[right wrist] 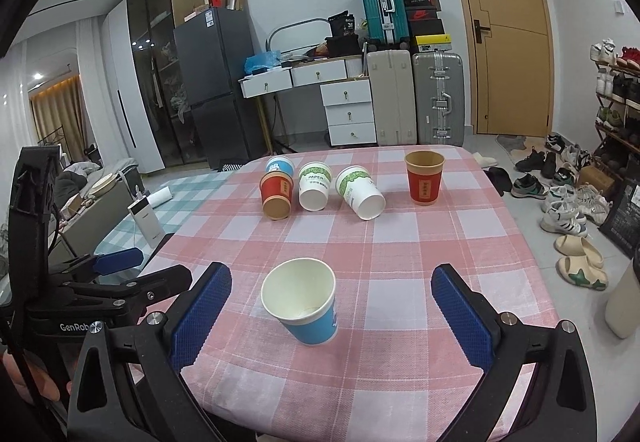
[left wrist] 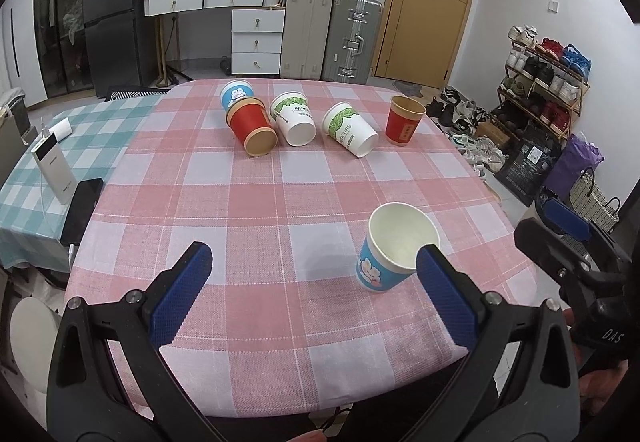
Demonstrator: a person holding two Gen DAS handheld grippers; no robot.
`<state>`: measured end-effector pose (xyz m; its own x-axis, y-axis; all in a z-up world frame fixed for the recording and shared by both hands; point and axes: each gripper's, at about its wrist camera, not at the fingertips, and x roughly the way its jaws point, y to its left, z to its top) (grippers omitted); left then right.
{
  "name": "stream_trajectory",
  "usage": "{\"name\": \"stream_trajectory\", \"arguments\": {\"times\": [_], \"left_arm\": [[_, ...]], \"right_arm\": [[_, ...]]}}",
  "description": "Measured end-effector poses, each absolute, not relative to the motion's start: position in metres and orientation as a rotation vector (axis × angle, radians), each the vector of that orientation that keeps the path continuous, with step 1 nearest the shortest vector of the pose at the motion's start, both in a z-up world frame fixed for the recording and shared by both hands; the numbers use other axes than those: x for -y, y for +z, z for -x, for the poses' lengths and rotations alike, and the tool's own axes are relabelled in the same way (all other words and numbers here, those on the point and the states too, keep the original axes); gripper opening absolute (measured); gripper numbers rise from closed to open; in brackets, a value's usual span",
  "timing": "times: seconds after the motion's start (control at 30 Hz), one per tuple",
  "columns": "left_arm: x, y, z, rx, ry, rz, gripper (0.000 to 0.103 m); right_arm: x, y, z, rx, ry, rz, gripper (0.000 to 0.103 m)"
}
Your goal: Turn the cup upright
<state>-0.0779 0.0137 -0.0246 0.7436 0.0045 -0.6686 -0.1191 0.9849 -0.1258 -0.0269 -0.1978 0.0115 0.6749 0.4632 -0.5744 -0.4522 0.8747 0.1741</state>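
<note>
A blue paper cup (left wrist: 394,254) stands upright near the front of the pink checked table (left wrist: 248,202); it also shows in the right wrist view (right wrist: 304,298). My left gripper (left wrist: 312,274) is open and empty, the cup just inside its right finger. My right gripper (right wrist: 332,306) is open and empty, the cup between its fingers but apart from both. At the far side a red cup (left wrist: 254,130), two white cups with green print (left wrist: 294,118) (left wrist: 352,128) and a blue cup (left wrist: 236,93) lie on their sides. Another red cup (left wrist: 404,120) stands upright.
A teal checked table (left wrist: 44,170) at the left holds a white power bank (left wrist: 50,166) and a black phone (left wrist: 82,210). Shoes (right wrist: 568,218) and a shoe rack (left wrist: 548,82) are at the right. Suitcases (left wrist: 332,34) and drawers stand behind.
</note>
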Motion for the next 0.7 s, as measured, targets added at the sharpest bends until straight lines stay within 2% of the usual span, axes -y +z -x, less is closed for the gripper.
{"name": "stream_trajectory", "arguments": {"times": [0.7], "left_arm": [[-0.0185, -0.0284, 0.0827, -0.738, 0.067, 0.178, 0.102]], "right_arm": [[0.1945, 0.0165, 0.0283, -0.645, 0.527, -0.015, 0.102]]}}
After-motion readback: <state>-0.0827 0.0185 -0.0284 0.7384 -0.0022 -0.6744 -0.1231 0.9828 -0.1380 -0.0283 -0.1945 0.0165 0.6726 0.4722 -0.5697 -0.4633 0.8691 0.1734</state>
